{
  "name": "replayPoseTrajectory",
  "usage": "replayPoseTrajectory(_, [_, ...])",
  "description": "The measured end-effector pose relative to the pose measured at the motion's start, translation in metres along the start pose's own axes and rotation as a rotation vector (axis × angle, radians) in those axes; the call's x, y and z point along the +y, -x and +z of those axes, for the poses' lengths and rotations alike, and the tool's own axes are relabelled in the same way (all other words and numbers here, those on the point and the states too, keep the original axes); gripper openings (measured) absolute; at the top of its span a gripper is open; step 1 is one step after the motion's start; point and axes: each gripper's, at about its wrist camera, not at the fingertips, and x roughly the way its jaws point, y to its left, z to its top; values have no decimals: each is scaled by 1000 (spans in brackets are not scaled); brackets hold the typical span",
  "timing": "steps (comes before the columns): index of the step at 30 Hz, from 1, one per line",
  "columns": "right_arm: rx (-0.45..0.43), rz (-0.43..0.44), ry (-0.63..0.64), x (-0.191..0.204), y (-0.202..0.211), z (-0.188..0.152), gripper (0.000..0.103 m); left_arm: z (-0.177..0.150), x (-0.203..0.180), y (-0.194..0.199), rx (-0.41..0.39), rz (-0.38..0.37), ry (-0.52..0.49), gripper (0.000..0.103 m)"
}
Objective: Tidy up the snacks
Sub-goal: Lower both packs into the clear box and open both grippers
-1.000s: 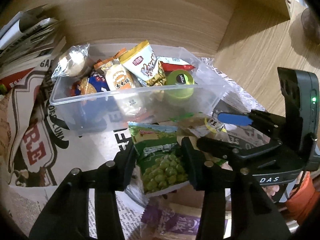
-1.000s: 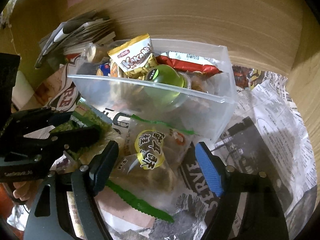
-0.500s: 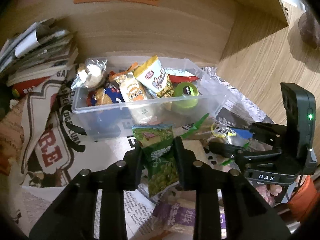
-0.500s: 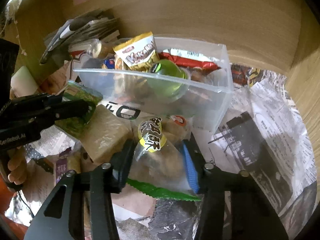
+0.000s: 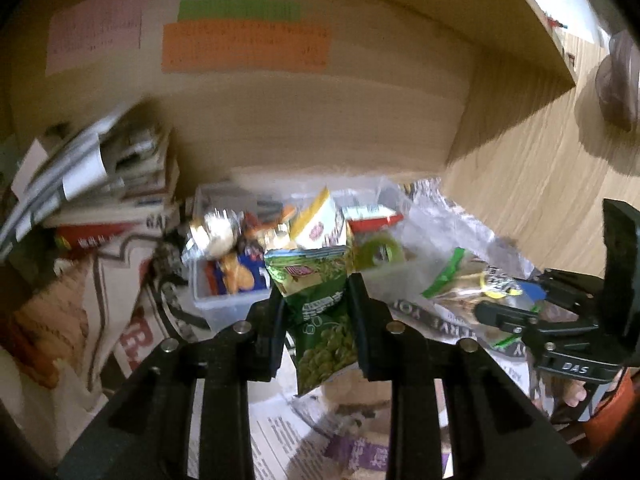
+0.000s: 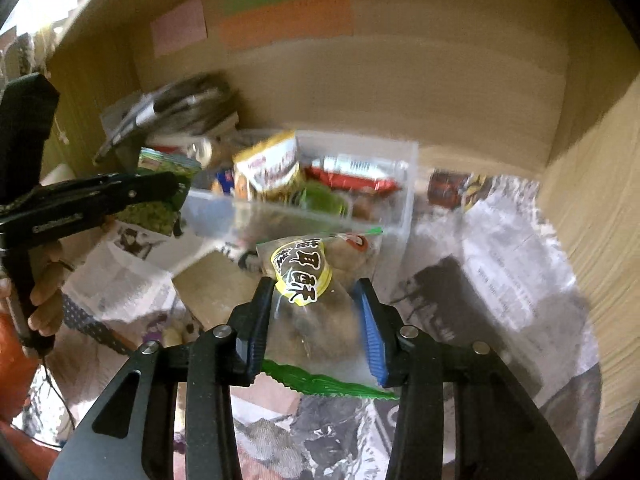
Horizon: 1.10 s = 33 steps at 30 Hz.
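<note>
My left gripper (image 5: 316, 300) is shut on a green pea snack bag (image 5: 320, 312) and holds it raised in front of the clear plastic bin (image 5: 224, 308). My right gripper (image 6: 316, 300) is shut on a clear bag of brown snacks with a yellow label (image 6: 312, 292), lifted off the newspaper just short of the bin (image 6: 396, 200). The bin holds several snack packs and a green jelly cup (image 6: 324, 200). Each gripper shows in the other's view: the right (image 5: 516, 304) and the left (image 6: 176, 196).
Newspaper (image 6: 500, 264) covers the shelf floor. A stack of papers and magazines (image 5: 92, 176) lies at the back left. Wooden walls close in behind and at the right. A purple snack pack (image 5: 360, 452) lies below the left gripper.
Both grippers closed on their bags and lifted them up off the newspaper. Both views have tilted upward and pulled back from the bin.
</note>
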Motion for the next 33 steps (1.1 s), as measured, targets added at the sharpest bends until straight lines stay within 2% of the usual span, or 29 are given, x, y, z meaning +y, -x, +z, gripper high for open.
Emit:
replayPoseTrajectory(7, [-98, -20, -1, -2, 13, 28, 38, 27, -7, 2, -57, 40, -26, 29])
replayPoseTrajectory(13, [-136, -37, -14, -7, 4, 48, 38, 44, -6, -9, -71, 66, -28, 29])
replayPoseTrajectory(20, [-114, -75, -25, -15, -26, 67, 38, 56, 8, -30, -49, 79, -16, 29])
replayPoseTrajectory(24, [-88, -67, -43, -20, -44, 74, 38, 60, 16, -45, -25, 87, -5, 29])
replayPoseTrajectory(33, [-16, -62, -52, -27, -77, 74, 38, 68, 29, -80, 20, 96, 14, 29])
